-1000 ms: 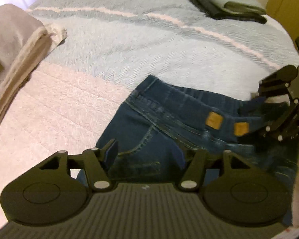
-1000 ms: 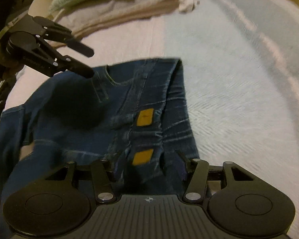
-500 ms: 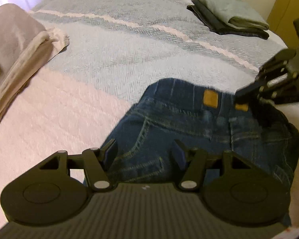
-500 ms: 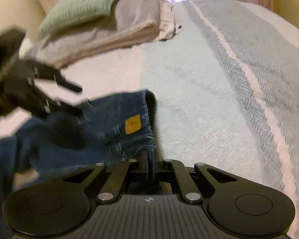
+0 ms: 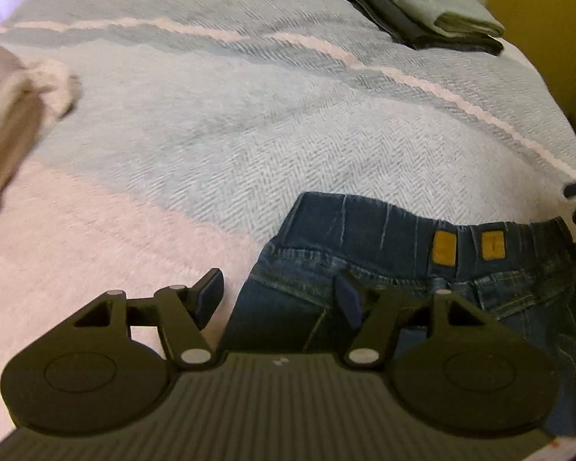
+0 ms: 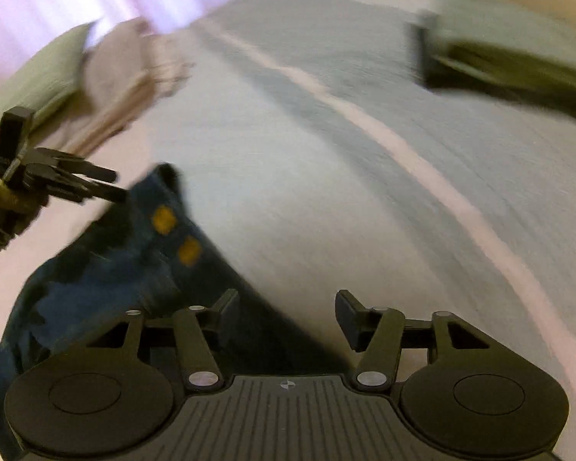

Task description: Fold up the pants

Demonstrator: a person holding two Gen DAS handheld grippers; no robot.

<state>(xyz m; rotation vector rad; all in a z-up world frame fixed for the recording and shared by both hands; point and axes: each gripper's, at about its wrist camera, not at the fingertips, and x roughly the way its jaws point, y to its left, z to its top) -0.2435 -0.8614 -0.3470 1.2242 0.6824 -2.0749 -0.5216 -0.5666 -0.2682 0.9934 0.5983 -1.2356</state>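
- Dark blue denim: one pair of pants (image 5: 384, 269) lies on the bed, waistband towards the far side, at the near right of the left wrist view and the near left of the right wrist view.
- Two mustard-yellow patches (image 5: 443, 247) sit side by side on the waistband.
- One left gripper (image 5: 276, 292) hovers with its jaws spread wide and nothing between them; its left finger is over the pink blanket (image 5: 76, 238), its right finger over the denim near the waistband's left corner.
- One right gripper (image 6: 286, 317) is likewise wide apart and holds nothing; its left finger is above the denim edge, its right finger above the bedspread (image 6: 345, 192). This view is blurred.
- Far left: one pile of beige bedding (image 5: 7, 115), with one green pillow (image 6: 38, 84) behind it.
- Middle: pale blue herringbone bedspread, crossed by one pink stripe (image 5: 422, 80).
- Far right: one stack of folded clothes (image 5: 426, 15), grey-green on dark, well apart from the pants.
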